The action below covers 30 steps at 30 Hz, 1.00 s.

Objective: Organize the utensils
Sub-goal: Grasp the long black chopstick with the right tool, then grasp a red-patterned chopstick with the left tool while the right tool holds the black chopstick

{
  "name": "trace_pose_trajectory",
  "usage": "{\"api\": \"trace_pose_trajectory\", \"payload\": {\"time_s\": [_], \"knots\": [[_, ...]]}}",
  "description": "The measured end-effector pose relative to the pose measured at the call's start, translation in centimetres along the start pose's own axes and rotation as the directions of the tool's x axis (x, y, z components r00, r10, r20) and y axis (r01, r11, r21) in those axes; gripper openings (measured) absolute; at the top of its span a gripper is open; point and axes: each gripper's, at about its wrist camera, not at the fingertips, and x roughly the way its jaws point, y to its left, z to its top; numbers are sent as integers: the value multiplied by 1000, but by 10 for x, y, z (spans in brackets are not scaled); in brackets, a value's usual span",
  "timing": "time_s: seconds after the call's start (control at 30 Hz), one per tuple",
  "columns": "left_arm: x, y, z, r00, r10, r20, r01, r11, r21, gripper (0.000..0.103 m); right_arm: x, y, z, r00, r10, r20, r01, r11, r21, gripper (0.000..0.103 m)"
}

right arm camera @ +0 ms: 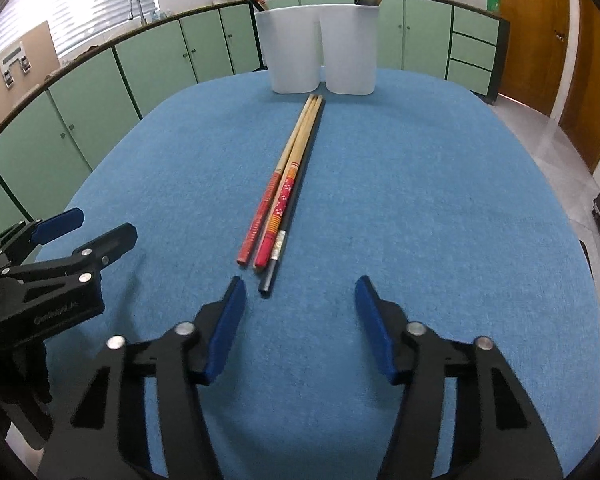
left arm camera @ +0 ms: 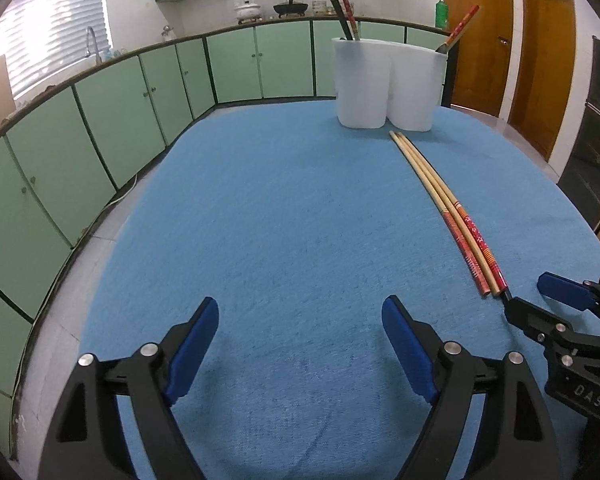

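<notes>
A bundle of chopsticks [right arm camera: 284, 196] lies lengthwise on the blue tablecloth [right arm camera: 420, 200]: bamboo ones with red patterned handles and a black one with a silver band. Its far tips point at a white two-compartment holder [right arm camera: 296, 52]. My right gripper [right arm camera: 300, 282] stands open just short of the handle ends; the black chopstick's end lies near the left pad, untouched. My left gripper [left arm camera: 300, 304] is open over bare cloth, left of the chopsticks [left arm camera: 452, 216]. The holder [left arm camera: 364, 84] has chopsticks standing in both compartments. Each view also catches the other gripper: the right gripper [left arm camera: 526, 290] and the left gripper [right arm camera: 104, 224].
Green cabinets [left arm camera: 100, 128] curve along the left and back under a counter with pots [left arm camera: 290, 8] and a sink tap [left arm camera: 92, 40]. Wooden doors [left arm camera: 480, 40] and a green bottle [left arm camera: 442, 12] stand at the right. The tablecloth's edge drops to a tiled floor on both sides.
</notes>
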Motion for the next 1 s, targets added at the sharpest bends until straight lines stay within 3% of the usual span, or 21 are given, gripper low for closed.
{"api": "trace_pose_trajectory", "payload": {"time_s": [0.37,1.0], "knots": [[2,-9,0,1000,-15,-11,15,1000,18,83,2,-3,2,1000,8,0,-8,1000,10,6],[6,-61,6,991,-134,-30,135,989,59,83,-8,-67,-1,997,-70,20,66,987,150,7]]}}
